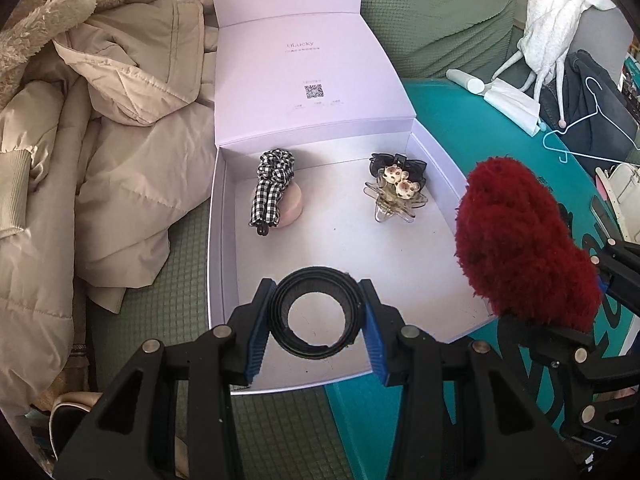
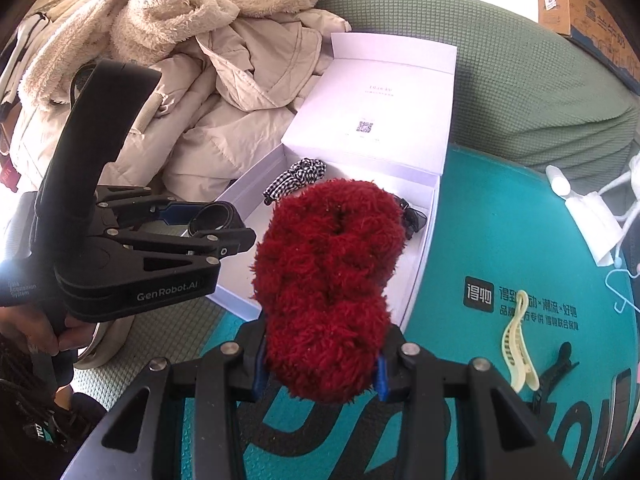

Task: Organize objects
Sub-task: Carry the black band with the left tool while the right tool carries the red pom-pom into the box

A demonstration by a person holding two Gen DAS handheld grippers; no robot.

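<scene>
Black hair-tie coil [image 1: 316,312] pinched in your left gripper [image 1: 316,322], red fuzzy scrunchie [image 2: 326,292] squeezed in right gripper [image 2: 320,376]: releasing early misses the white box [image 1: 224,208].

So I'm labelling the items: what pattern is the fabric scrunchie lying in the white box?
Black-and-white gingham check scrunchie, clearest in the left wrist view.

The left claw [image 1: 316,316] tilts steeply downward, its blue pads [image 1: 256,336] pressed on either side of a black ring [image 1: 315,312], jaws partly closed around it. In the right wrist view this claw sits at nine o'clock, with fingers of the person's hand [image 2: 60,336] wrapped under its handle. The right claw [image 2: 320,372] also angles down, clamped on the lower end of a fluffy red scrunchie [image 2: 326,280] that stands up from its jaws.
</scene>
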